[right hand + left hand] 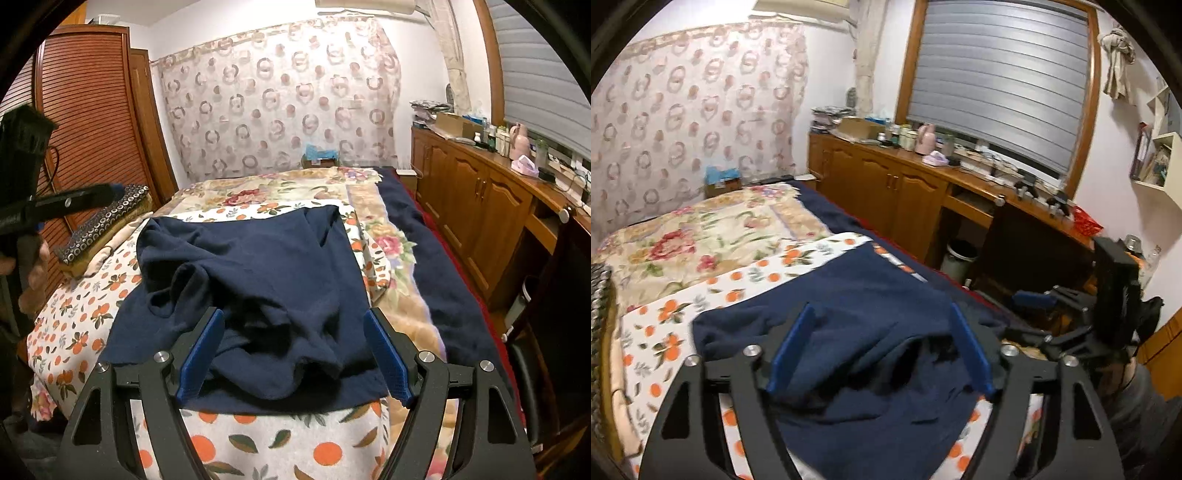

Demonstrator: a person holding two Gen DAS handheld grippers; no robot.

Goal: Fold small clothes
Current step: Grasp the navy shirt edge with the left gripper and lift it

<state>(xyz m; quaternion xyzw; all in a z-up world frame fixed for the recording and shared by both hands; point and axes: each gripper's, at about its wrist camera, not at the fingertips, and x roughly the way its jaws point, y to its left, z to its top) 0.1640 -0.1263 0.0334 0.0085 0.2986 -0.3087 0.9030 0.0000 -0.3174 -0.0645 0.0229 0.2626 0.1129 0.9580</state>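
Navy-blue fabric, the small garment (258, 288), lies crumpled on the orange-printed cloth (74, 325) on the bed, probably laid there for folding, while the left gripper (882, 347) and right gripper (293, 354) hover with jaws apart, empty, and the folds hide its sleeves and shape.

1. An orange-print sheet (74, 325) is lying across the near end of the bed, over a floral quilt (280, 192).
2. A dark blue blanket (424, 254) is running along the bed's window side.
3. A patterned curtain (683, 122) is hanging behind the bed.
4. A wooden cabinet (886, 192) is standing under the window blind (1001, 74), with a pink jug (925, 138) sitting on top.
5. A waste bin (958, 258) is standing below the desk.
6. A louvred wardrobe (92, 122) is standing at the far side.
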